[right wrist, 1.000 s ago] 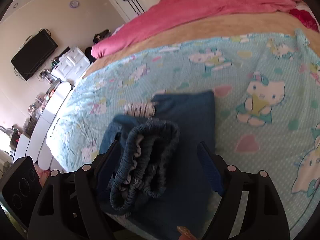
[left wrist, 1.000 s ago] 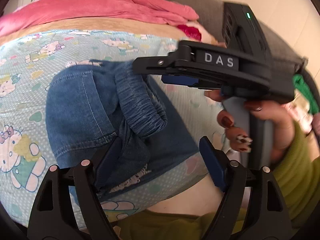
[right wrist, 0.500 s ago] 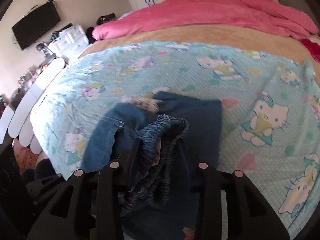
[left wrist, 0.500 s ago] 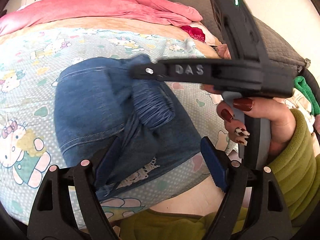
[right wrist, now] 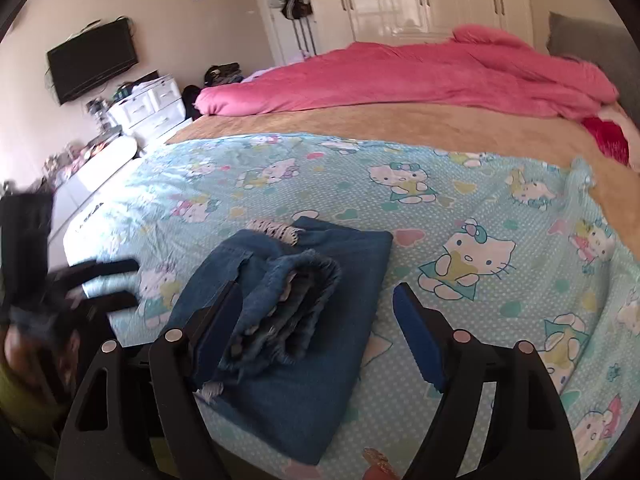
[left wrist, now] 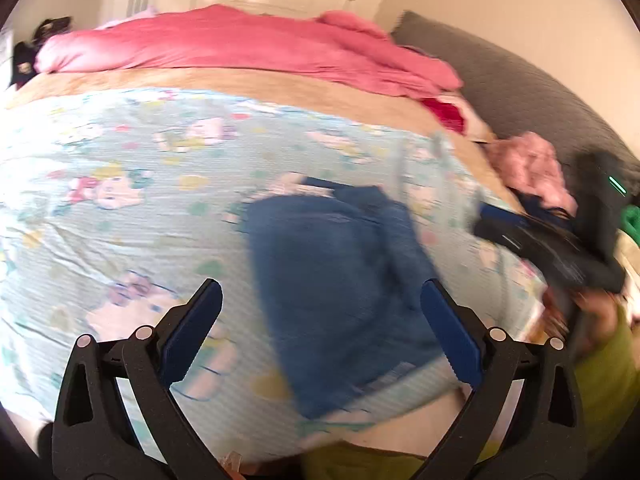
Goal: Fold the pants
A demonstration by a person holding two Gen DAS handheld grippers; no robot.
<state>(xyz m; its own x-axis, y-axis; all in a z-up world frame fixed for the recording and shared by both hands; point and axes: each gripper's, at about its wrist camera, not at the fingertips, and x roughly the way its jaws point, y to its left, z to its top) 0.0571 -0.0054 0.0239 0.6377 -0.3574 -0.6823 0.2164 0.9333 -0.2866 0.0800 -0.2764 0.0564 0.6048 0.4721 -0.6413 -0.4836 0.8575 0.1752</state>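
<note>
The folded blue jeans [right wrist: 320,376] lie on the cartoon-print sheet [right wrist: 480,200], near the bed's front edge. Their gathered waistband [right wrist: 296,300] is bunched on top. My right gripper [right wrist: 316,300] hovers over that bunch with its jaws opening. The waistband sits between the fingers, but the pads do not press on it. In the blurred left wrist view the jeans [left wrist: 340,280] lie beyond my left gripper [left wrist: 324,320]. Its jaws are opening wide and hold nothing. The right gripper [left wrist: 552,248] shows as a dark blur at the right.
A pink duvet [right wrist: 400,76] is heaped along the far side of the bed, on a tan blanket [right wrist: 360,124]. A grey headboard [left wrist: 500,92] stands at the right. A wall TV [right wrist: 92,60] and white drawers [right wrist: 148,104] are at the left. A green sleeve [left wrist: 600,380] is close by.
My left gripper drew back off the jeans toward the left and spread wider. My right gripper narrowed on the waistband, then reopened and lifted. The jeans stay folded on the sheet.
</note>
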